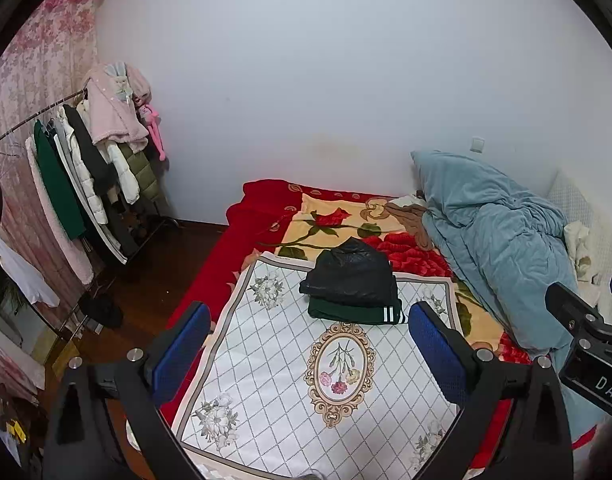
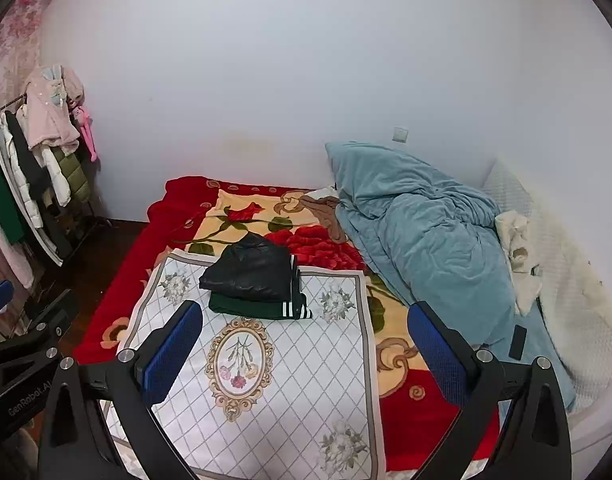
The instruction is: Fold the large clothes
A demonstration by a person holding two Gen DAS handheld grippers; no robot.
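Folded stack on the bed. A black puffy jacket (image 1: pixel 352 270), folded, lay on top of a folded dark green garment with white stripes (image 1: pixel 358 312); both rested on the white floral diamond-pattern cloth (image 1: pixel 266 360) spread over the red rose blanket (image 1: pixel 210 272), at the far end of that cloth. A crumpled blue quilt (image 1: pixel 498 240) lay just beside the cloth, toward the wall.

Handling (my judgement). The jacket's shiny shell looked slippery and springy, so I expected it to slide off the green piece if I nudged it sideways. Both pieces seemed soft and light. I judged the best hold to be at the stack's near edge, pinching through both layers at the two corners.

Fingers. My left gripper (image 1: pixel 310 360) hung above the cloth with its blue-padded fingers (image 1: pixel 182 356) wide apart, holding and touching nothing. My right gripper (image 2: pixel 306 356) hung likewise, its fingers (image 2: pixel 434 352) spread equally wide and empty (the stack sat well ahead of both). A dark phone (image 2: pixel 518 342) lay on the quilt's near edge.
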